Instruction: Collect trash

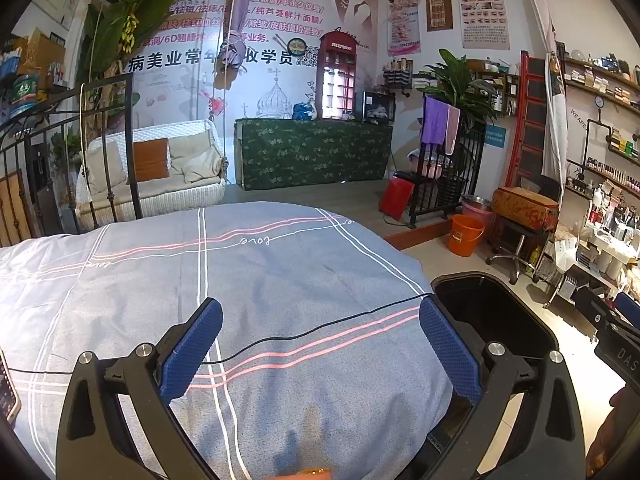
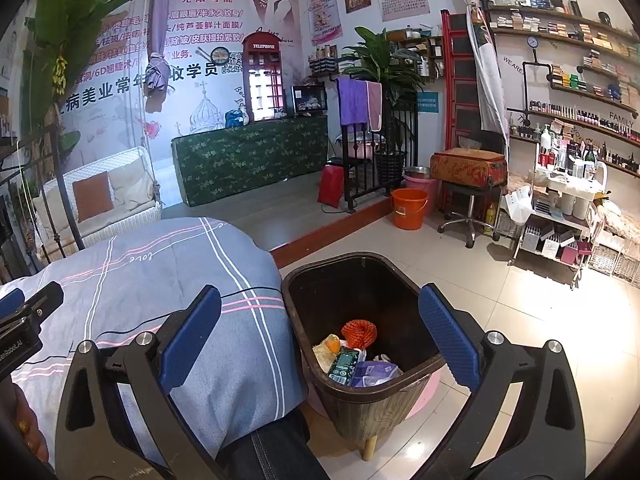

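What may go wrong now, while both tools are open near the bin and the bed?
1. The thin black cable lies across the bed cover; the left tool might snag it.
2. The bin stands on small legs, so a push from the right tool might tip it.

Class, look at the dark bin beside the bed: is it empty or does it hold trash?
Holds trash: the bin contains orange netting and wrappers.

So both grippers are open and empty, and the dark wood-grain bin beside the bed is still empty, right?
Not quite. The dark wood-grain bin already holds trash, including an orange net ball and purple wrapper, as the right wrist view shows. The left gripper and right gripper are open and empty.
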`<state>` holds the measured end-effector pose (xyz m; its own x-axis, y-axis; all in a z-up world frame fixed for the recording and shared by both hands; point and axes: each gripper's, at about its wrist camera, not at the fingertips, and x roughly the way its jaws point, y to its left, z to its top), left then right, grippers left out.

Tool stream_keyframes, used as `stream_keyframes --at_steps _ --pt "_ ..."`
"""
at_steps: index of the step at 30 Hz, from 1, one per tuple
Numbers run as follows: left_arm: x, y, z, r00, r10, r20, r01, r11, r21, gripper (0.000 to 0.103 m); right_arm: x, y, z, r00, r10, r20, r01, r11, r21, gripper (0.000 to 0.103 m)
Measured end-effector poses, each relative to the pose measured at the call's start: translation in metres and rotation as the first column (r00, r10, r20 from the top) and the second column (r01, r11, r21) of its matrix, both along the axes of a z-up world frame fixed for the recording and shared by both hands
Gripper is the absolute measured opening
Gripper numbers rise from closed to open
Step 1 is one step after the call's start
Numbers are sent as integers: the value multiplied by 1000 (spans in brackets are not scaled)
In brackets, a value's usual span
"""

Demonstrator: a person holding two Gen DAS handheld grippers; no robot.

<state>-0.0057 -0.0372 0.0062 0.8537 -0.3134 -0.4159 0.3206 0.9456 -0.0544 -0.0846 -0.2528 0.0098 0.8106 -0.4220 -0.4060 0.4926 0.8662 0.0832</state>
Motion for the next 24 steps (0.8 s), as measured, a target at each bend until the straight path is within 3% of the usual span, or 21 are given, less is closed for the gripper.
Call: stream_keyframes --at_steps 24 --pt "0 0 -1 1000 -2 -3 2 1000 -1 97 8 0 -2 1000 11 -14 -11 1000 9 97"
